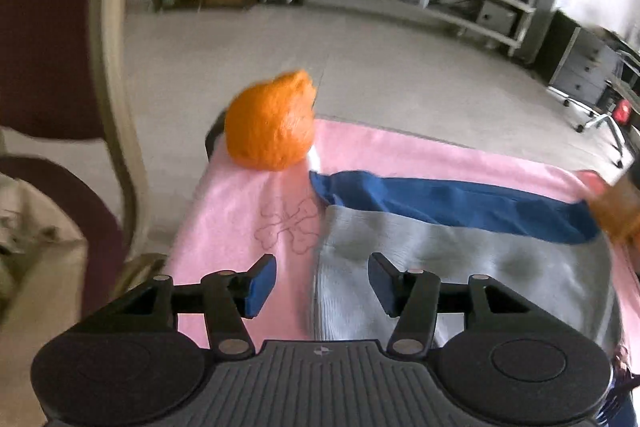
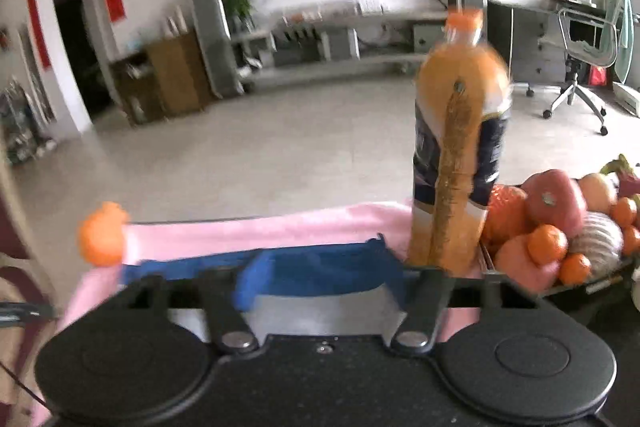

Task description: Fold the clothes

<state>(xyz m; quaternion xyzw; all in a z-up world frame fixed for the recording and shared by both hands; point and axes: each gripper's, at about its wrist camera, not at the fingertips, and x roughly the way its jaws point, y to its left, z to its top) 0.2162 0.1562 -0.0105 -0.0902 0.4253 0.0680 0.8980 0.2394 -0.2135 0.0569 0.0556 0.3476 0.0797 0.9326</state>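
A folded grey garment (image 1: 440,259) with a dark blue band (image 1: 460,203) along its far edge lies on a pink cloth (image 1: 240,211) covering the table. My left gripper (image 1: 322,283) is open just above the garment's left edge, with nothing between its blue pads (image 1: 262,287). In the right wrist view the same garment (image 2: 320,311) with its blue band (image 2: 320,267) lies right under my right gripper (image 2: 320,287). Its left blue pad (image 2: 252,283) shows; the right finger is blurred. It looks open and holds nothing.
An orange (image 1: 272,123) sits at the pink cloth's far left corner; it also shows in the right wrist view (image 2: 102,235). An orange drink bottle (image 2: 460,131) stands at the far right. A tray of fruit (image 2: 560,227) lies right of it. A chair (image 1: 60,27) stands left.
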